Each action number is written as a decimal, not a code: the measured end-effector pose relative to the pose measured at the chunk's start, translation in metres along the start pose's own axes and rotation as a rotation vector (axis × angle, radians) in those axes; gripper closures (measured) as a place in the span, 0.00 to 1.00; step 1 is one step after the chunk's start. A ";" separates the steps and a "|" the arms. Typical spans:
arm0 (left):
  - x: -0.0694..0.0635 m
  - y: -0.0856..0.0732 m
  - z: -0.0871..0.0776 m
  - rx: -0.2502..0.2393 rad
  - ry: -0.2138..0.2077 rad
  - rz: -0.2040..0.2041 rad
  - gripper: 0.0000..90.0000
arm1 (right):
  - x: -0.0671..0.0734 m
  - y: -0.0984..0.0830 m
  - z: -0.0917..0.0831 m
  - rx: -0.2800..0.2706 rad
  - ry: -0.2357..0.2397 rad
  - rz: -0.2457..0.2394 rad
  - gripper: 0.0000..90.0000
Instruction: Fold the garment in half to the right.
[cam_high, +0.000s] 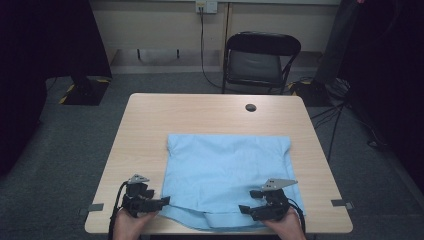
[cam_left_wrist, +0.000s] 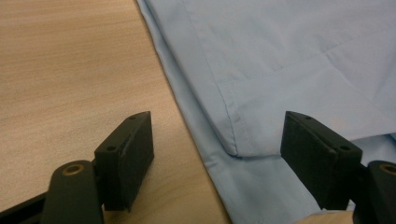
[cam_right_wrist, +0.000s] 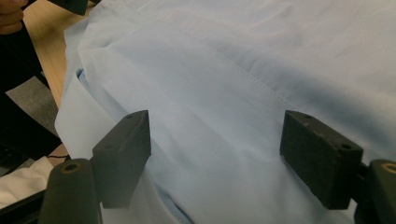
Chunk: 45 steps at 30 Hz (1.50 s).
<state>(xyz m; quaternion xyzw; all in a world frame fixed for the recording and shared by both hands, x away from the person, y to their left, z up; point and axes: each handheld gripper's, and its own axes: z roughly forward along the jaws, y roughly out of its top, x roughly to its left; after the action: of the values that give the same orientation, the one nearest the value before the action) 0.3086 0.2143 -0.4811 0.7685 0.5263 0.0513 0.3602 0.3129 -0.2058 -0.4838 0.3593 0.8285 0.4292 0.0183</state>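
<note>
Light blue shirt (cam_high: 227, 172) lies folded flat on the wooden table (cam_high: 200, 112), spread over the near-centre part, w/ its near edge reaching the table's front edge and a folded strip sticking out along the bottom. Left gripper (cam_high: 162, 202), held in a hand at the near left corner, sits just beside the shirt's left edge at the bottom corner; in the left gripper view its jaws stand wide apart, one over bare wood, the other over cloth, w/ a hemmed corner of the shirt between them, pads not pressing on it. Right gripper (cam_high: 245, 209) is at the near right, over the shirt's bottom part; right gripper view shows jaws apart too, cloth running between and under them, nothing clamped. Both grippers point inward toward each other. Small dark round hole (cam_high: 250, 107) sits near the table's far edge, a black folding chair (cam_high: 260, 60) stands behind the table on grey carpet.
</note>
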 end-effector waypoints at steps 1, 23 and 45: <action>-0.002 0.000 0.001 0.001 0.004 0.010 0.29 | 0.000 0.000 0.001 0.000 -0.001 -0.001 0.27; -0.013 0.004 0.016 -0.008 -0.092 0.074 0.74 | 0.000 -0.002 0.009 0.020 0.000 0.001 0.25; -0.003 0.005 0.011 -0.081 -0.206 0.024 0.95 | 0.014 0.006 -0.003 -0.060 0.038 -0.055 0.27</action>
<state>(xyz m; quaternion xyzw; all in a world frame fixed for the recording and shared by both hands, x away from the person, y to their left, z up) 0.3158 0.2050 -0.4852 0.7607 0.4746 -0.0025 0.4428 0.3052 -0.1972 -0.4738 0.3273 0.8250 0.4600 0.0255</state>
